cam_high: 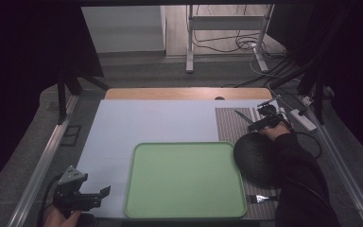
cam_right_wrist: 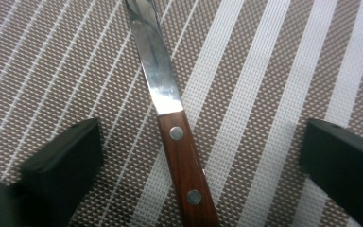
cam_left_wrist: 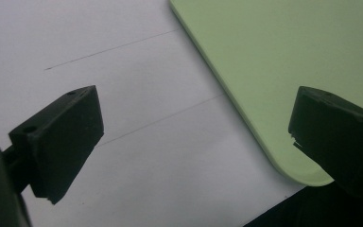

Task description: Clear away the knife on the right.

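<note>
A knife [cam_right_wrist: 170, 109] with a steel blade and a riveted brown wooden handle lies on the striped woven placemat [cam_right_wrist: 264, 71]. My right gripper [cam_right_wrist: 198, 165] is open and straddles the handle, one jaw on each side and neither touching it. From above, the knife [cam_high: 242, 117] lies at the mat's far end with the right gripper [cam_high: 256, 125] just behind it. A light green tray [cam_high: 184, 179] sits in the middle of the table. My left gripper [cam_high: 103, 195] is open near the tray's front left corner [cam_left_wrist: 302, 175], over the white sheet [cam_left_wrist: 146, 118], holding nothing.
A dark round plate [cam_high: 257, 158] lies on the placemat [cam_high: 231, 125] under the person's right forearm. A fork [cam_high: 260, 198] rests near the mat's front edge. A power strip [cam_high: 302, 119] and cables lie past the table's right edge. A white frame stand [cam_high: 227, 38] is behind the table.
</note>
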